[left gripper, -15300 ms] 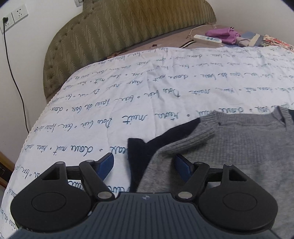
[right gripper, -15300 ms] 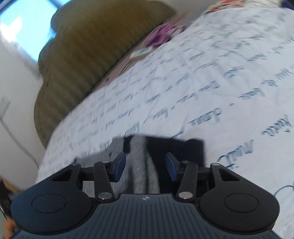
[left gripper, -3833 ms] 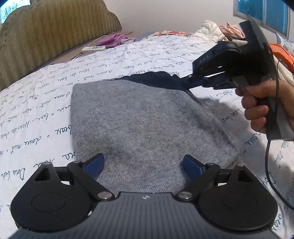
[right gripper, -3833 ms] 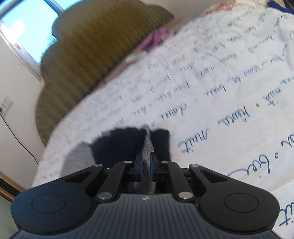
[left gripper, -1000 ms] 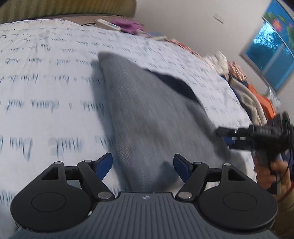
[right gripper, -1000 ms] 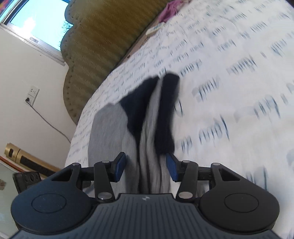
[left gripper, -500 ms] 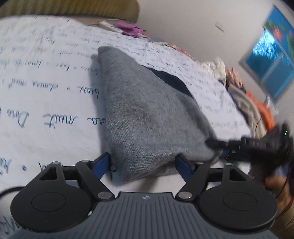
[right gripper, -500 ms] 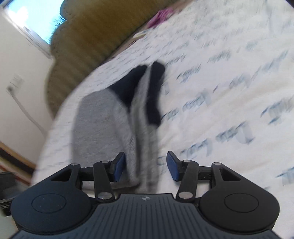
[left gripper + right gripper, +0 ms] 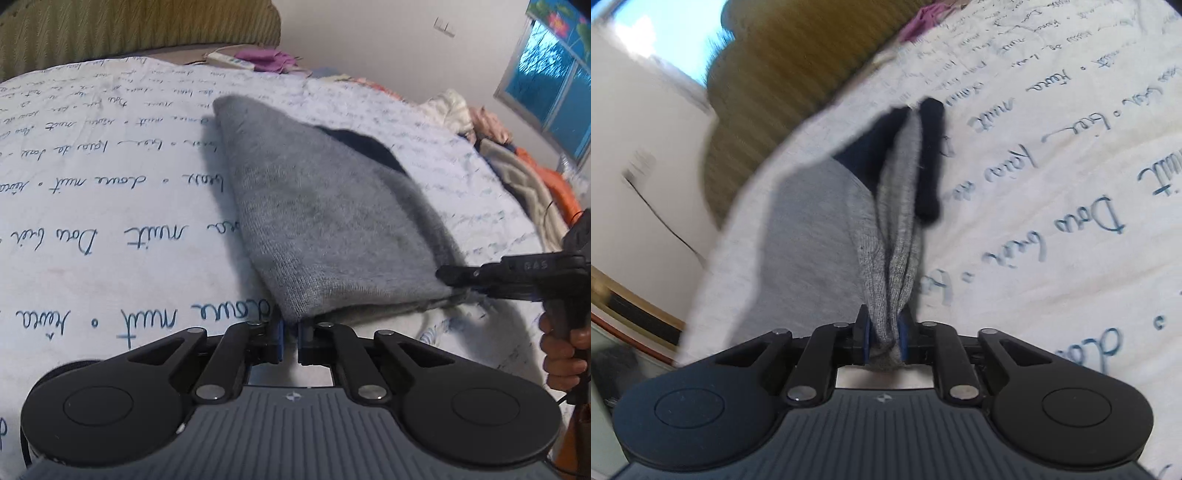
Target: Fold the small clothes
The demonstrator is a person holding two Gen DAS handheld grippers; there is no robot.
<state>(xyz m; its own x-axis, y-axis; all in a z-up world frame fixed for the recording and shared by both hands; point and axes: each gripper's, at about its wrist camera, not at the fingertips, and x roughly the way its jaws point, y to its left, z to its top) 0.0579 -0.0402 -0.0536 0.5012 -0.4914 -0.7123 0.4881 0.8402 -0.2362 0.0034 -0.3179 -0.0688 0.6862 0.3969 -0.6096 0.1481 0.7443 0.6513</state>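
Bed (image 9: 92, 229) with script-printed white sheet, padded headboard behind. Folded grey sweater (image 9: 332, 221) lies ahead of both grippers. Left gripper (image 9: 290, 341) jaws just closed, pinching the sweater's near corner. Right gripper (image 9: 883, 341) jaws just closed, clamped on the bunched grey edge of the opposite corner.

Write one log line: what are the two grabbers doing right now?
left gripper: just closed on grey sweater corner | right gripper: just closed on sweater edge | bedsheet: underneath
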